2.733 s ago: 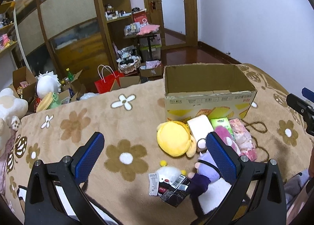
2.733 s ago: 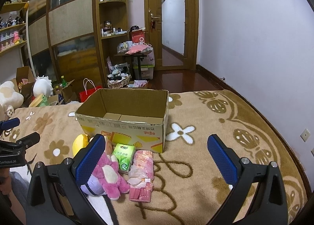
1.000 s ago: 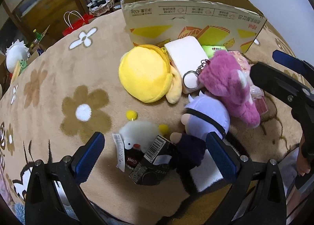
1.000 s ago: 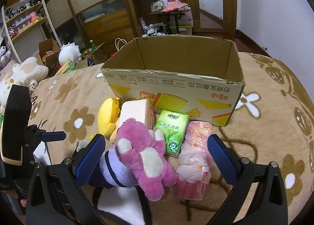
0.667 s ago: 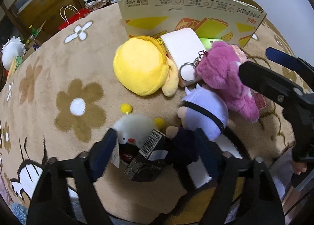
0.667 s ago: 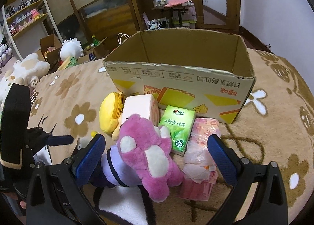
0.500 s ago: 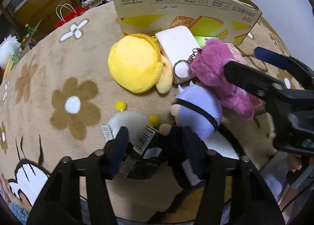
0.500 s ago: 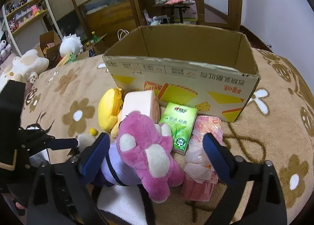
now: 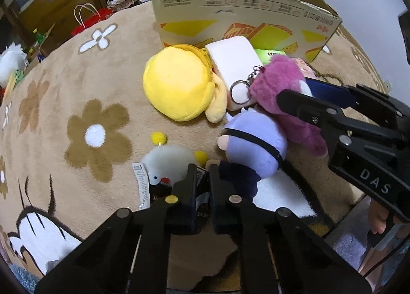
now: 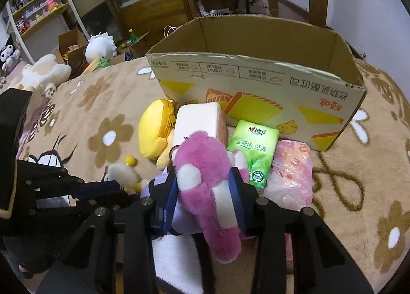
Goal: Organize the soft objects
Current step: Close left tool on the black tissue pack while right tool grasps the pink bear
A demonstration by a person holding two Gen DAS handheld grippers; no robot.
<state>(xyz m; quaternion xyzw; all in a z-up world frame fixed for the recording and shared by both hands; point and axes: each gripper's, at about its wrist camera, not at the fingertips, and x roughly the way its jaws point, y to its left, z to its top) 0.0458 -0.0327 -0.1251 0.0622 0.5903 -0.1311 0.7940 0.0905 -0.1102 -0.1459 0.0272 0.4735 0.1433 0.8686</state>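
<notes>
Cardboard box (image 10: 256, 89) sits open behind the pile. My right gripper (image 10: 205, 186), wide a moment ago, has closed around the pink plush (image 10: 205, 165), long axis toward me, head boxward. My left gripper (image 9: 202, 178) has narrowed onto the black packet (image 9: 200, 186) beside the white chick (image 9: 169, 163). Both lifts look ready.
</notes>
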